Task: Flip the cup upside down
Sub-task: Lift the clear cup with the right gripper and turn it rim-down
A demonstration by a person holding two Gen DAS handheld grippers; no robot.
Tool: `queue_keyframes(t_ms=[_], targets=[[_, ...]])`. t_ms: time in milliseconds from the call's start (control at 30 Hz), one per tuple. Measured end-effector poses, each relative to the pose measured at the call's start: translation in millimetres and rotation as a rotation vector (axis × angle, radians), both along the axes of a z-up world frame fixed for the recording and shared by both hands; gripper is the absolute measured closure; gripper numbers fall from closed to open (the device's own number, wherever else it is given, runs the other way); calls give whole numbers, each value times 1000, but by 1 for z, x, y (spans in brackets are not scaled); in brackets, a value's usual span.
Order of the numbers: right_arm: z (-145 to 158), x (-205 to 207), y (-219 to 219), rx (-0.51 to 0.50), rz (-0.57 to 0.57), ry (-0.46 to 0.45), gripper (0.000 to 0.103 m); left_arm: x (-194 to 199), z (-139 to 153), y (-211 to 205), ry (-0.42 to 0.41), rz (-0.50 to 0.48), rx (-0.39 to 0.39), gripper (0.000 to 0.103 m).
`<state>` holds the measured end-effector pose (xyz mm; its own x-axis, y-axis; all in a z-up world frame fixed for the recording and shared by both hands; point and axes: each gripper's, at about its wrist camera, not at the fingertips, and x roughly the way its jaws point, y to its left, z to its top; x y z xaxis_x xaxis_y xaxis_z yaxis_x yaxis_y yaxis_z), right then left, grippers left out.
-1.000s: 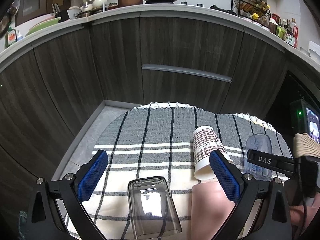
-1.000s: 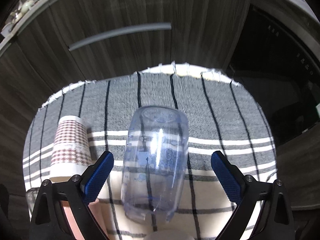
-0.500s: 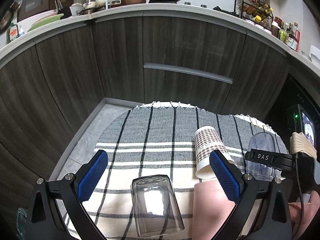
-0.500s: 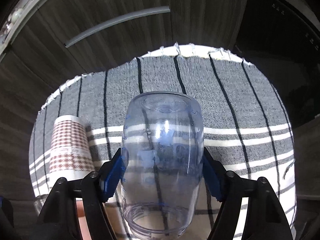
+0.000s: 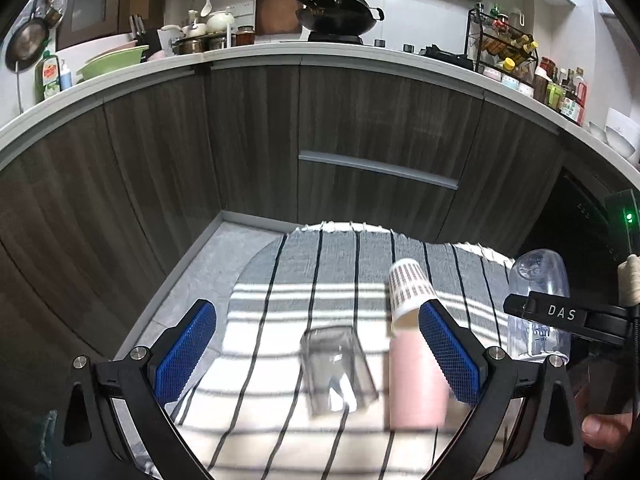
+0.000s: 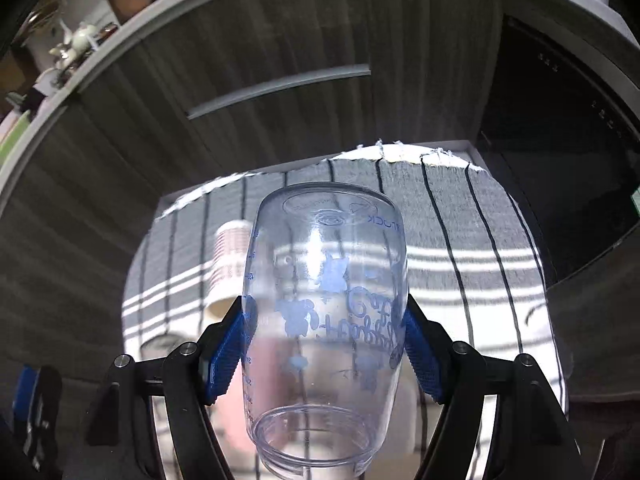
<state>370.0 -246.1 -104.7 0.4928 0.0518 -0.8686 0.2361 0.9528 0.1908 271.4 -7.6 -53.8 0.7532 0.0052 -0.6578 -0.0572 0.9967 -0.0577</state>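
My right gripper point(image 6: 326, 344) is shut on a clear plastic cup with blue print point(image 6: 326, 280), base pointing away, open mouth toward the camera, lifted above the striped cloth point(image 6: 480, 264). The same cup shows at the right of the left wrist view point(image 5: 540, 300), held by the right gripper. My left gripper point(image 5: 316, 352) is open and empty above the cloth point(image 5: 280, 320). Below it stand a clear glass tumbler point(image 5: 338, 368), upside down, a pink cup point(image 5: 414, 384) and a checked paper cup point(image 5: 408, 292), upside down.
The cloth covers a small round table in front of dark wood kitchen cabinets point(image 5: 360, 120). A counter with a wok point(image 5: 340, 12), bowls and a spice rack point(image 5: 504, 48) runs behind. A dark oven front point(image 6: 560, 140) is at the right.
My right gripper closed on the clear printed cup and lifted it off the cloth. My left gripper rose and pulled back, still open.
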Motion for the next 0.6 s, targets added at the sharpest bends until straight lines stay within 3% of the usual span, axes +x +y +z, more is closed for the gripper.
queue_keyframes(t_ms=[267,600], targets=[[6,-71,25,25,58,5,31,-59,-4,21,29,23,1,0],[-37,-134,64,36,125,58,31,-102,-37,36,64,21,44,0]])
